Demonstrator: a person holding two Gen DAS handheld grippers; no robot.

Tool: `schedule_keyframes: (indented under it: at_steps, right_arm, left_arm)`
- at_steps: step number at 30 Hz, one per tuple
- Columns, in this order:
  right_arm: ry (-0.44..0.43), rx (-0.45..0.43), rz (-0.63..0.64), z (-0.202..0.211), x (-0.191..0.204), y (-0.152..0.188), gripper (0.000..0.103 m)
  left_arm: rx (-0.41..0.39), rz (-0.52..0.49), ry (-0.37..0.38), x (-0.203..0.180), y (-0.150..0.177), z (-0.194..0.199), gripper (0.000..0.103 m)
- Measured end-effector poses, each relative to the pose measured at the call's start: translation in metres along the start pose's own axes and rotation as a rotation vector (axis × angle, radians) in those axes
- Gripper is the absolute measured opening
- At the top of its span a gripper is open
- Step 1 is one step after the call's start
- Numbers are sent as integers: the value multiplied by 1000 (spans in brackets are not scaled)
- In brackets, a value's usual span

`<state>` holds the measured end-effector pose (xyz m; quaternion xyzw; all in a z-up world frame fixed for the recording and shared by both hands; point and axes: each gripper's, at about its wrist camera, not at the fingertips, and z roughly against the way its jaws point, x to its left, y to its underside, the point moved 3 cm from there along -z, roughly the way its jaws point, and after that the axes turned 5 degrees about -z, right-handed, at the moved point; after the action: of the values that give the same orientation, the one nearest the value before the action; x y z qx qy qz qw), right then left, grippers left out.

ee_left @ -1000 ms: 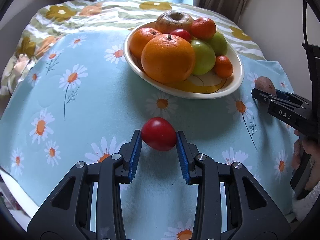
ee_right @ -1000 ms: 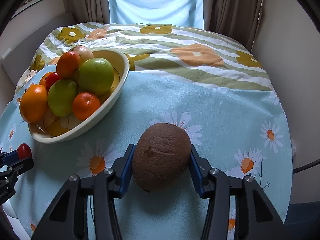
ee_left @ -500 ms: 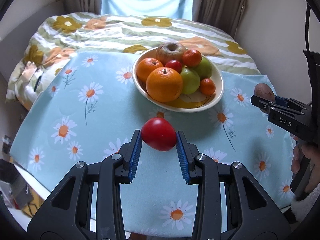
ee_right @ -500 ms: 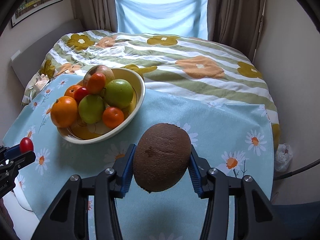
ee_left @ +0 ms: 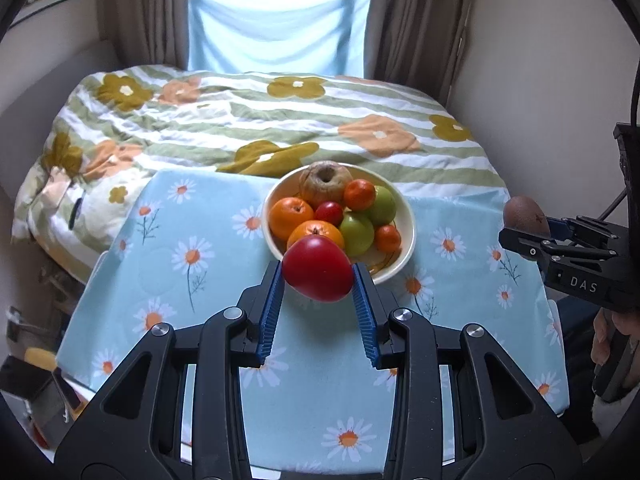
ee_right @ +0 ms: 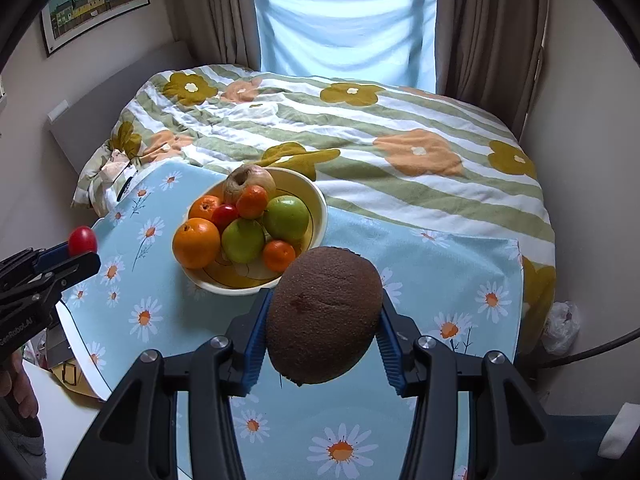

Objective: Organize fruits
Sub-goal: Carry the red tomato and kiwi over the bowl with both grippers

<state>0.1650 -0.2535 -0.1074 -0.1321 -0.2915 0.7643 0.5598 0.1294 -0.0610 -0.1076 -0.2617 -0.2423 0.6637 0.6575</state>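
The left gripper [ee_left: 318,280] is clamping a smooth, probably soft red tomato [ee_left: 317,269]; the right gripper [ee_right: 324,320] is squeezing a fuzzy kiwi [ee_right: 324,314] across its middle, both raised above the tablecloth's [ee_left: 200,280] near edge.

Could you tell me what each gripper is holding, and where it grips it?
Left gripper pinches the red tomato by its sides; right gripper pinches the brown kiwi likewise.

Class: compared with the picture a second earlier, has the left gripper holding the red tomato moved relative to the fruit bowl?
Yes. The left gripper, shut on the red tomato, has risen and drawn back: the fruit bowl now looks smaller and farther.
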Motion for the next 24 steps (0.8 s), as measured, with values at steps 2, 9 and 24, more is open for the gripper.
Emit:
schedule_keyframes:
  at_steps: [2, 9, 24]
  right_arm:
    - [-1, -6, -6, 4, 5, -6, 45]
    - [16, -24, -64, -2, 20, -36, 45]
    - [78, 2, -187, -64, 41, -80, 45]
  left_arm:
    - [-3, -16, 15, 4, -12, -5, 40]
    - [7, -75, 81, 21, -52, -38, 40]
    - [133, -185, 200, 55, -91, -147, 40]
